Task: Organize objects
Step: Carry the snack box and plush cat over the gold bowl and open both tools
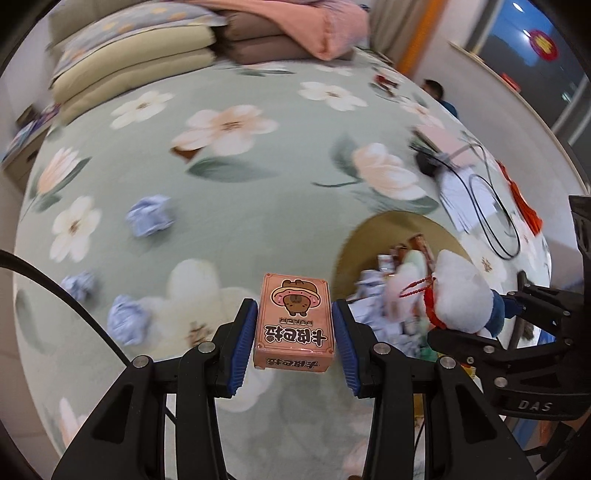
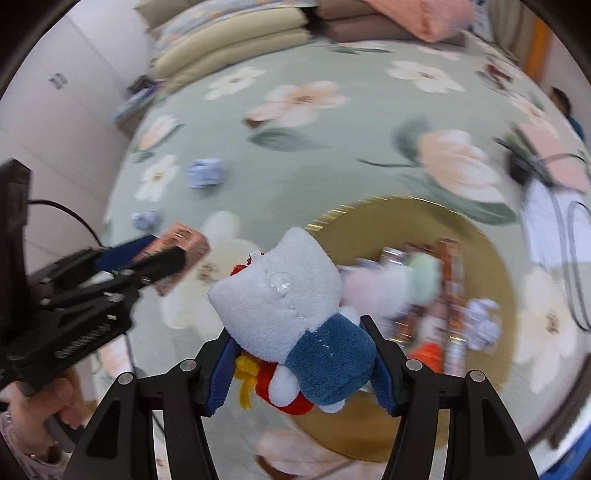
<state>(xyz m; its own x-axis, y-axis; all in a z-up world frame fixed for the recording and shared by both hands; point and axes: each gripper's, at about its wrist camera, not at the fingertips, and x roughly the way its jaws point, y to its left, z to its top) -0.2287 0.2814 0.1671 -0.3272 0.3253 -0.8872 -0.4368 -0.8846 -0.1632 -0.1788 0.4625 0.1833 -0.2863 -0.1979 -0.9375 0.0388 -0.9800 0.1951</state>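
My left gripper [image 1: 294,332] is shut on a pink card box [image 1: 293,314] with a cartoon bear on its lid, held above the flowered bedspread. The same box [image 2: 181,254] and left gripper [image 2: 162,260] show at the left of the right wrist view. My right gripper [image 2: 301,363] is shut on a white plush toy [image 2: 291,306] in blue trousers with a red and yellow tassel, hanging over the edge of a round gold tray [image 2: 495,269]. In the left wrist view that toy [image 1: 458,291] and the right gripper [image 1: 495,314] sit at the right, above the tray [image 1: 354,243].
The tray holds snack packets, a pale plush and crumpled paper. Several blue-white paper balls [image 1: 150,216] lie on the bedspread [image 1: 258,184]. Pillows [image 1: 122,62] and folded blankets [image 1: 295,33] are stacked at the far end. Papers, a black cable [image 1: 495,218] and a seated person [image 1: 437,94] are at the right.
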